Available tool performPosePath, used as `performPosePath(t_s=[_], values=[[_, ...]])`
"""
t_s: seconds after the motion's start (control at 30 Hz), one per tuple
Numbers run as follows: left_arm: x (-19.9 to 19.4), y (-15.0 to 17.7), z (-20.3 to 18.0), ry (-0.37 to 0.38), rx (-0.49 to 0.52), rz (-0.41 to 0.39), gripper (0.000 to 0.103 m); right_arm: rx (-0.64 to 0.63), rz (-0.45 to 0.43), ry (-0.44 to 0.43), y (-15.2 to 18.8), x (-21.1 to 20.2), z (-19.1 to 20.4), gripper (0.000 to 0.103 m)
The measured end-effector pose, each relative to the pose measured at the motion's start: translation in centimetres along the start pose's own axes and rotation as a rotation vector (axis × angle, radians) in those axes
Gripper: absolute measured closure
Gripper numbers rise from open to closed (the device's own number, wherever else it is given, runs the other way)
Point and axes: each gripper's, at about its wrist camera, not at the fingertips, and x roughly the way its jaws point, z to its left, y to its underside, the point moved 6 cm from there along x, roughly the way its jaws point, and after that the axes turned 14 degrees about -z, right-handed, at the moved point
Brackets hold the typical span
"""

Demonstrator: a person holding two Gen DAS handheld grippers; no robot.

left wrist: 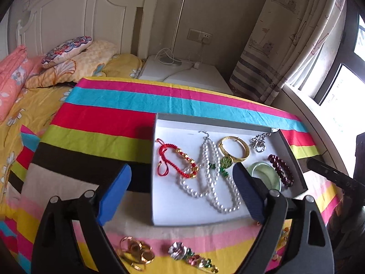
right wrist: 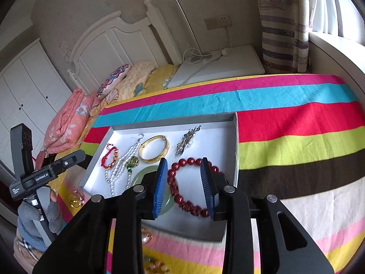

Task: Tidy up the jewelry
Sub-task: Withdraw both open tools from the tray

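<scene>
Right wrist view: right gripper [right wrist: 184,188] hangs over the near right corner of the tray [right wrist: 236,141], jaws partly apart. The red bead bracelet [right wrist: 176,193] lies flat on the tray floor, showing between the pads; nothing is pinched, as far as the frame tells. Left wrist view: left gripper [left wrist: 180,194] stands wide apart and empty, above the near edge of the tray, over the pearl necklace [left wrist: 211,175].

Already in the tray: red cord bracelet [left wrist: 175,162], pearl necklace with green pendant [left wrist: 225,163], gold bangle [left wrist: 235,148], silver brooch [left wrist: 259,142], jade bangle [left wrist: 265,173], red bead bracelet. Not yet in: gold rings [left wrist: 136,254] and flower pin [left wrist: 189,256] on the striped cloth [left wrist: 102,116], near side of the tray.

Risks, judged:
- Tray contents crowded. Cord bracelet, pearls and pendant overlap; a low pass by either gripper could hook a strand and drag the lot.
- Bead bracelet overlaps the jade bangle; a nudge may shift both.
- Rings are small, linked, flat on soft cloth: pads may pinch fabric with them, or they slip out on the lift.
- Flower pin is long and thin; an off-centre hold would let it swing and drop outside the tray.
- Both grippers close over the tray; collision is possible if both head for the near items.
</scene>
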Motion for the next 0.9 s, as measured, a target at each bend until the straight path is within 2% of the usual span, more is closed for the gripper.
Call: performPosePath(t_s=[0.07, 0.27, 0.47, 0.57, 0.7, 0.77, 0.8, 0.9], values=[[-2.2, 1.0, 0.3, -0.022, 0.015, -0.03, 0.006, -0.01, -0.02, -0.027, 1.2, -1.9, 0.6, 0.043], [-7.5, 5.4, 0.9, -0.034, -0.014, -0.046, 0.003, -0.117, -0.027, -0.071, 5.6, -6.2, 3.5, 0.043], [-9.2, 10.5, 0.7, -0.015, -0.009, -0.009, 0.003, -0.306, 0.034, -0.126, 10.0, -7.4, 7.9, 0.043], [-9.4, 10.5, 1.4, 0.006, -0.051, -0.029, 0.003, -0.367, 0.065, -0.153, 11.5, -7.0, 9.4, 0.052], [-8.3, 10.8, 2.4, 0.024, -0.121, 0.032, 0.003, -0.379, 0.089, -0.133, 12.5, -5.9, 9.3, 0.062], [-8.3, 10.8, 2.4, 0.026, -0.127, 0.027, 0.003, -0.37, 0.115, -0.128, 13.3, -5.3, 9.1, 0.065], [-8.3, 10.8, 2.3, 0.03, -0.126, 0.028, 0.003, -0.361, 0.135, -0.127, 13.5, -5.0, 9.0, 0.071], [-8.0, 10.8, 2.2, 0.031, -0.118, 0.037, 0.003, -0.368, 0.145, -0.114, 13.6, -4.7, 8.9, 0.071]])
